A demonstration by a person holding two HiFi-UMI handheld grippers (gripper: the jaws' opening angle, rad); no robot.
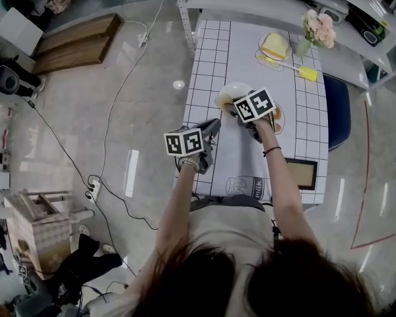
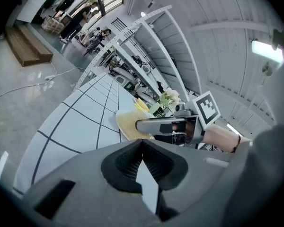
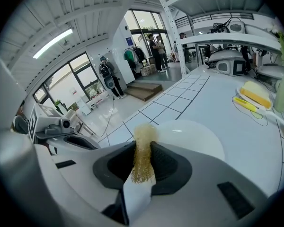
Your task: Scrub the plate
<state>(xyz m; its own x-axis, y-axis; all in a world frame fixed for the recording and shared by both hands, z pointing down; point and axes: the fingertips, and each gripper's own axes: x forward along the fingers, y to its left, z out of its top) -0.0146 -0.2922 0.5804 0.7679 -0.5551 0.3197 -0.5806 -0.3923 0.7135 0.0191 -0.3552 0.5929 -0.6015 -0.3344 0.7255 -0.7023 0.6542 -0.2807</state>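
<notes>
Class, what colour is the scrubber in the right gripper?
Golden; the scrubber shows best in the right gripper view.

- You work in bright, even light; the glossy floor (image 1: pixel 66 111) throws back pale streaks of glare.
- Both gripper views bend hard and go black at the corners.
- A ceiling strip (image 3: pixel 53 42) glows overhead, and the near jaws look soft.

Glossy grey floor (image 1: pixel 72 131), wooden platform (image 1: pixel 76 41) far left, white grid-patterned table (image 1: pixel 211 58) ahead, grey shelving (image 1: pixel 237 5) beyond it, blue chair (image 1: pixel 338 111) at right, cardboard box (image 1: pixel 36 233) near left, tall windows (image 3: pixel 68 86), ceiling strip light (image 3: pixel 54 42).
</notes>
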